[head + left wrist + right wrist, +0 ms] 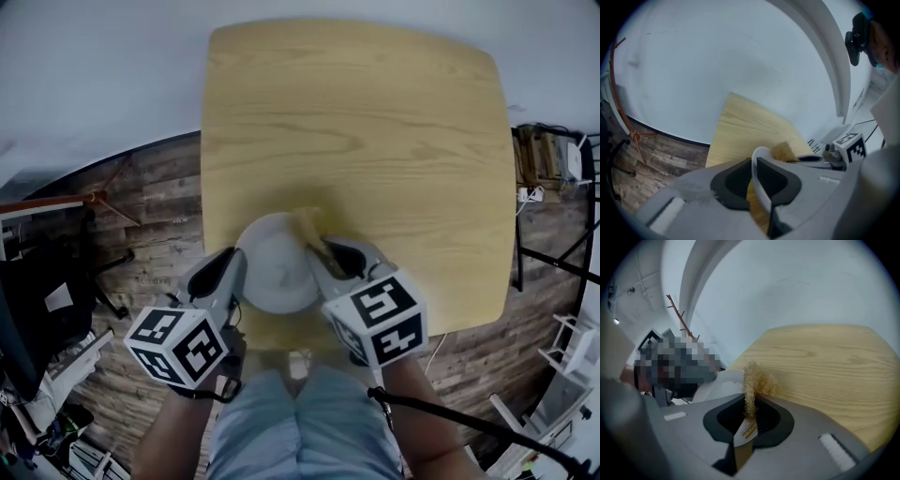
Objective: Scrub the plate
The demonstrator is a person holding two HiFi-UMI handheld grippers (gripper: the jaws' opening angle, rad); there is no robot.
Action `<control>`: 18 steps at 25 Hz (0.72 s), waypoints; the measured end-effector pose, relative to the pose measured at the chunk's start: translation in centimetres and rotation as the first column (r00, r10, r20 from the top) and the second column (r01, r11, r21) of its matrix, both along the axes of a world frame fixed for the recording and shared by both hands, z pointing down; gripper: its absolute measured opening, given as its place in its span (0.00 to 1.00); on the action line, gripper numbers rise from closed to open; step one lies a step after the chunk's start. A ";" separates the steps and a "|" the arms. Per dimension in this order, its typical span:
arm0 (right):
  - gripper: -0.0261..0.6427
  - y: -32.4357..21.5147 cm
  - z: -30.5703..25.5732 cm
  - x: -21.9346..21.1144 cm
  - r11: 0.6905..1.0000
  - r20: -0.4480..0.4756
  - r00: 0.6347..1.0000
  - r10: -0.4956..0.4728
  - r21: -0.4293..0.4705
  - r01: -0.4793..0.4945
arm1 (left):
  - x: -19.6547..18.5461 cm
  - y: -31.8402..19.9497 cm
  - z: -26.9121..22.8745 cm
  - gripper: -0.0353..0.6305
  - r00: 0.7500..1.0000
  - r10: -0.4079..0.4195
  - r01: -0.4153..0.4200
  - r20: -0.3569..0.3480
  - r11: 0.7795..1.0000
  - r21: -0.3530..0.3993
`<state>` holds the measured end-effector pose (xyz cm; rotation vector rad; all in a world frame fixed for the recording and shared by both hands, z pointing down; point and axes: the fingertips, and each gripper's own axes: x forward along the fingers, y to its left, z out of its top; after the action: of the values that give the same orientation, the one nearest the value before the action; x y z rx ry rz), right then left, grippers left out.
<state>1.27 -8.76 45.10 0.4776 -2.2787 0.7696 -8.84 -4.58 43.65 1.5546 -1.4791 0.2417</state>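
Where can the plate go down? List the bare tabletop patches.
The table is bare across its far half, from the plate to the far edge, and along the right side beyond the right tongs. Crowded only at the near edge, where the left tongs grip the plate and the right tongs hold the scrubber.

White round plate [278, 267] at the wooden table's [375, 141] near edge; a tan fibrous scrub pad [309, 228] (paper label attached) touches its far-right rim.

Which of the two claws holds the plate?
The left claw, clamped on the rim of the white plate; the right claw grips a tan fibrous scrubber instead.
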 end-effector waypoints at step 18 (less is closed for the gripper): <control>0.10 2.8 -0.3 -1.1 0.996 0.078 0.997 -0.016 -0.086 0.023 | -0.3 -0.8 -0.6 0.14 0.999 -0.035 0.034 0.018 0.999 0.023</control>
<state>0.20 -5.98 44.85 0.3908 -2.3066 0.8875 -9.16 -5.39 43.06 1.5473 -1.5263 0.2201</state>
